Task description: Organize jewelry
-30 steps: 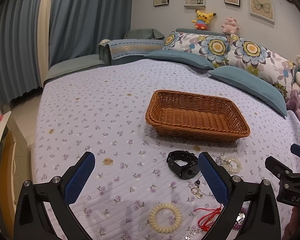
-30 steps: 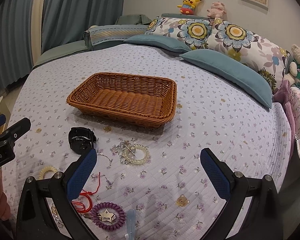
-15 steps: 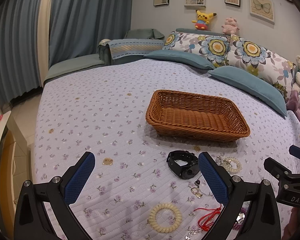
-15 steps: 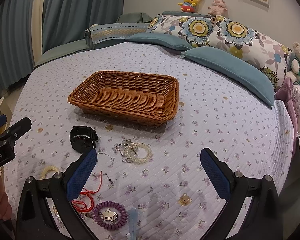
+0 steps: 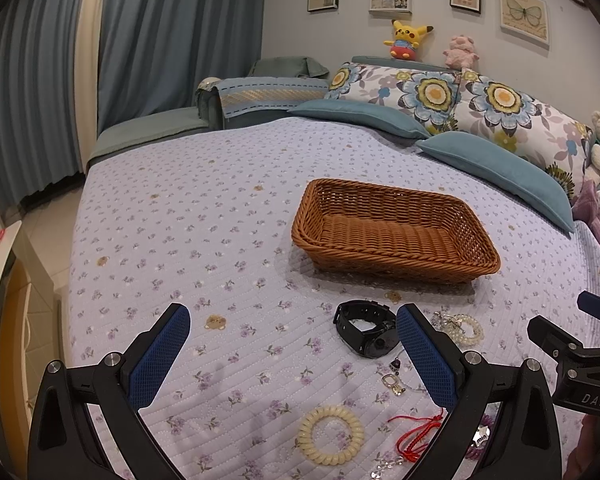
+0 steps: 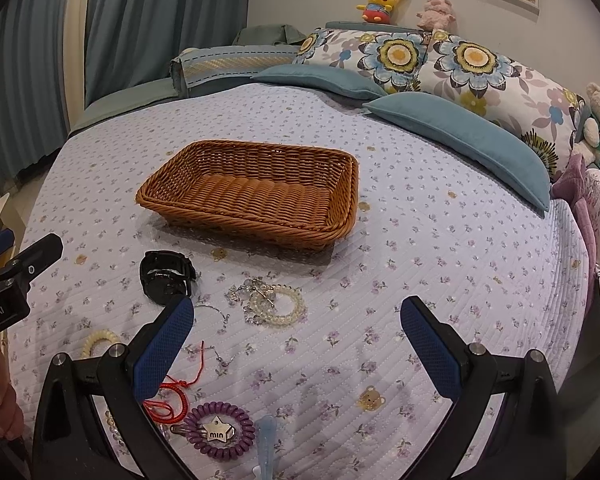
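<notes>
An empty brown wicker basket [image 5: 396,256] [image 6: 256,222] sits on the flowered bedspread. In front of it lie a black watch [image 5: 366,332] [image 6: 165,276], a pearl bracelet [image 5: 462,328] [image 6: 276,304], a cream coil hair tie [image 5: 331,434] [image 6: 98,340], a red cord [image 5: 418,434] [image 6: 172,396], a purple coil tie with a star tag [image 6: 219,430] and small chain pieces [image 5: 394,380]. My left gripper [image 5: 292,344] is open and empty above the bedspread, near the watch. My right gripper [image 6: 296,336] is open and empty above the jewelry.
Blue cushions [image 6: 460,140] and flowered pillows [image 6: 472,60] line the far side of the bed. Plush toys [image 5: 408,38] sit on the headboard. Blue curtains [image 5: 140,48] hang at the left. A bedside stand [image 5: 0,264] is at the left edge.
My right gripper has tilted down and moved slightly forward, so the jewelry sits higher in its view. My left gripper has barely moved.
</notes>
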### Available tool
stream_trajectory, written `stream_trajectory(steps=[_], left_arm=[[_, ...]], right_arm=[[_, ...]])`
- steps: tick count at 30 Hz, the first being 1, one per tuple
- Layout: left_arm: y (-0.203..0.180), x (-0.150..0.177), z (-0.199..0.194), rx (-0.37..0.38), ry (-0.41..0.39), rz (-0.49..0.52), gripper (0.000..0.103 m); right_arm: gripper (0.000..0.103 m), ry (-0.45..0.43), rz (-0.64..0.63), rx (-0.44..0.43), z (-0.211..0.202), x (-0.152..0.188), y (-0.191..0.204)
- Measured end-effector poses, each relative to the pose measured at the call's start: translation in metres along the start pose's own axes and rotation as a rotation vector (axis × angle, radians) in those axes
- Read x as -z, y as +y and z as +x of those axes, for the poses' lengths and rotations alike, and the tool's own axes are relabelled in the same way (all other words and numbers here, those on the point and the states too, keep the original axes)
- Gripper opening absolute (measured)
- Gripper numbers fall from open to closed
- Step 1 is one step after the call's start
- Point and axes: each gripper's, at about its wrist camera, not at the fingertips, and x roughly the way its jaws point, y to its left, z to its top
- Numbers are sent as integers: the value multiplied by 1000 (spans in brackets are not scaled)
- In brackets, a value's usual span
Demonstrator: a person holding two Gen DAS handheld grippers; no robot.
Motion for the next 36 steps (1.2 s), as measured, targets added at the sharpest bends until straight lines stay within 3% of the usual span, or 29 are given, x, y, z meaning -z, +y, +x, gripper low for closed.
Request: stream_trajectory(steps=[17,21,27,30,35,36], left_arm=[[2,0,1,0,2,-11,102],[21,-5,-1,-1,12,3,102],[67,6,11,152,156,-94,102],[63,20,17,139,195,-58,102],[59,48,33,203,303,-73,96],[58,51,35,208,314,-70,94]], right_arm=[[103,5,-4,0,1,1,0],[103,5,-12,2,4,3,-2],[102,8,-33,8,14,7,-6],[91,-23,-36,16,18,8,-8],[83,-29,34,-35,34,1,-23],[67,-10,47,-41,41,-1,-27]])
